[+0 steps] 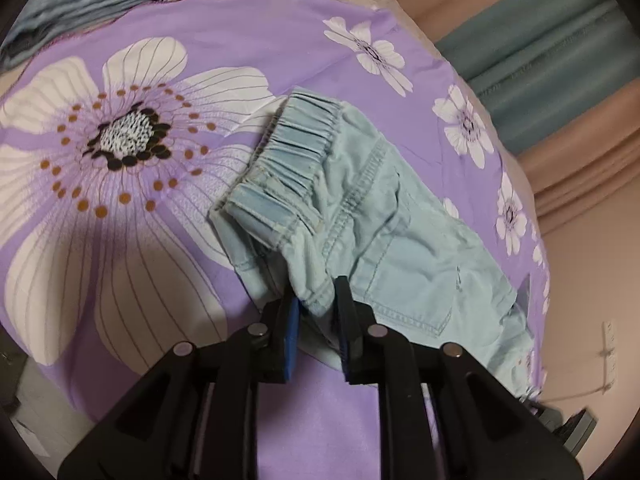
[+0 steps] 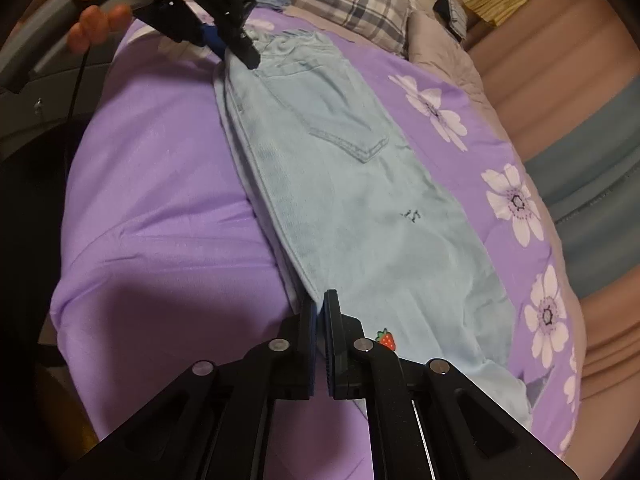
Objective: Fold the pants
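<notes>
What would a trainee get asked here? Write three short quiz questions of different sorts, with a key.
1. True or false: the left gripper is shut on the pants near the waistband.
2. What is the right gripper pinching? A) pillow B) pants edge C) nothing
3. What fruit patch sits beside the right gripper?

Key: 1 true; 2 B; 3 strawberry.
</notes>
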`<state>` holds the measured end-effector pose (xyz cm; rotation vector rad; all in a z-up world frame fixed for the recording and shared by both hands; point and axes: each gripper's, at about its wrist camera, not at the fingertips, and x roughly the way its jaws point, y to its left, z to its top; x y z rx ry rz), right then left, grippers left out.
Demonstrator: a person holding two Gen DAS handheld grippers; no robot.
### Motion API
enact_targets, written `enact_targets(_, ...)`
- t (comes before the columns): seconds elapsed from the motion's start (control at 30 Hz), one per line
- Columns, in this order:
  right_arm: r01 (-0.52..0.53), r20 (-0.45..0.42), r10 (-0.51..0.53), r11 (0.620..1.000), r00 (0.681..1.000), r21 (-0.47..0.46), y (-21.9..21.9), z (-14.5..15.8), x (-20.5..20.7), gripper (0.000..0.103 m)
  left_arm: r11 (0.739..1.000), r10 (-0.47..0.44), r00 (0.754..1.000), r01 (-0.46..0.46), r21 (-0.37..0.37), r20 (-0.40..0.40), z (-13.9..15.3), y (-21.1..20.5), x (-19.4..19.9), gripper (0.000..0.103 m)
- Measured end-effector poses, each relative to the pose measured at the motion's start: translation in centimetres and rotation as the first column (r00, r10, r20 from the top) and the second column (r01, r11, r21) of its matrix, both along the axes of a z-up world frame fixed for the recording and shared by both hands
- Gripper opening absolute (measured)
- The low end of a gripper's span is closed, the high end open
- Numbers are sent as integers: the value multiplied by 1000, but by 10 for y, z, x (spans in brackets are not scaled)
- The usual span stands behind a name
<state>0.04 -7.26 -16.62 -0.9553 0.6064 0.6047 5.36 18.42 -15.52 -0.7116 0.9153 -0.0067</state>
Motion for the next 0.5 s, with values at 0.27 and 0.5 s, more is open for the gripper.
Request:
enact_targets(0.27, 152, -219, -88, 943, 972, 297, -43, 44, 16, 6, 964, -139, 989, 123, 235, 53, 28, -36, -29, 44)
enact_targets(0.5, 497, -516, -266, 780, 814, 381, -74, 11, 74, 6, 915, -336, 940, 308, 261, 68, 23, -106, -5, 51)
